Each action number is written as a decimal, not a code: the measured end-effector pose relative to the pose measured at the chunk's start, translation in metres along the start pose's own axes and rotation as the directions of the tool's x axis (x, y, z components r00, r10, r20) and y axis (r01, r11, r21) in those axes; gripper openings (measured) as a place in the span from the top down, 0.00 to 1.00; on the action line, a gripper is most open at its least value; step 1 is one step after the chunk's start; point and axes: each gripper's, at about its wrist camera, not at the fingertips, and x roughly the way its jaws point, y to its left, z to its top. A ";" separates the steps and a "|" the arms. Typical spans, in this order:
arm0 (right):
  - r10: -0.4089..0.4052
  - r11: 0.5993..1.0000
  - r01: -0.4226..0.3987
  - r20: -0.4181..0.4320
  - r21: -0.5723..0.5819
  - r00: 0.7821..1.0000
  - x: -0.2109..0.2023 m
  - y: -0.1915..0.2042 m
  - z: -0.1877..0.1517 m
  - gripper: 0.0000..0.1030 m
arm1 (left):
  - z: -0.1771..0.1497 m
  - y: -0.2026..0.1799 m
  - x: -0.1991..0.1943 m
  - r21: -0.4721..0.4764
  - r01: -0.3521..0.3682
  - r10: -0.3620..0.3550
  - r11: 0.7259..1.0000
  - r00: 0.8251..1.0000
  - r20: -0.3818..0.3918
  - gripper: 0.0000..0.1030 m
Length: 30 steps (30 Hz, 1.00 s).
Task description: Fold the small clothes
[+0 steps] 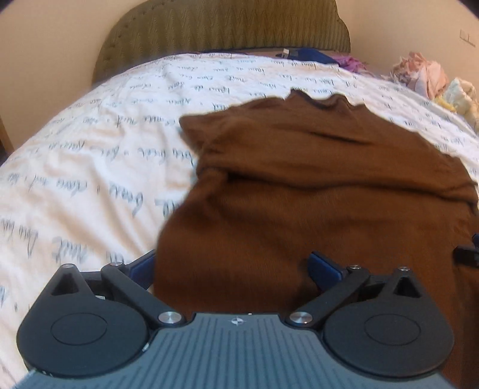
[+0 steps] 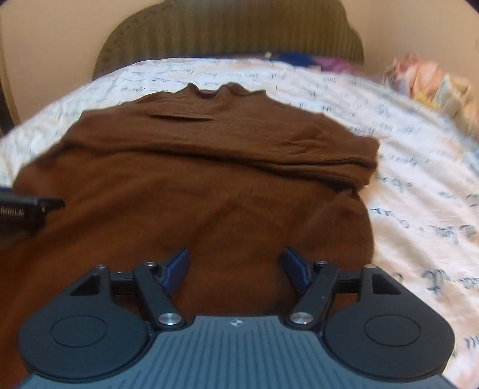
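Note:
A brown knit garment [image 1: 314,185] lies on the bed, its wavy collar end toward the headboard and a sleeve folded across its upper part. In the left wrist view my left gripper [image 1: 233,266] stands wide open at the garment's near left edge. The cloth fills the gap and hides both fingertips. My right gripper [image 2: 236,257] is open over the garment's [image 2: 209,179] near right part, with its blue fingers [image 2: 176,267] resting on or just above the fabric. A black part of the left gripper [image 2: 21,212] shows at the left edge of the right wrist view.
The bed has a white duvet [image 1: 89,167] printed with script and a green padded headboard [image 1: 224,27]. Blue and purple items [image 1: 317,55] lie by the headboard. A heap of pink and pale clothes [image 1: 431,77] sits at the far right.

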 end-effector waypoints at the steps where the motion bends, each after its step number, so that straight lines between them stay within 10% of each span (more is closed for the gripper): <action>1: -0.017 1.000 0.017 0.013 -0.008 1.000 -0.007 0.004 -0.008 0.29 | -0.007 -0.002 -0.005 0.005 -0.010 0.010 1.000 1.000 0.010 0.01; 30: 0.049 0.999 -0.048 0.029 -0.013 0.998 -0.103 0.010 -0.101 0.16 | -0.071 0.007 -0.068 -0.003 0.007 -0.007 1.000 1.000 0.002 0.00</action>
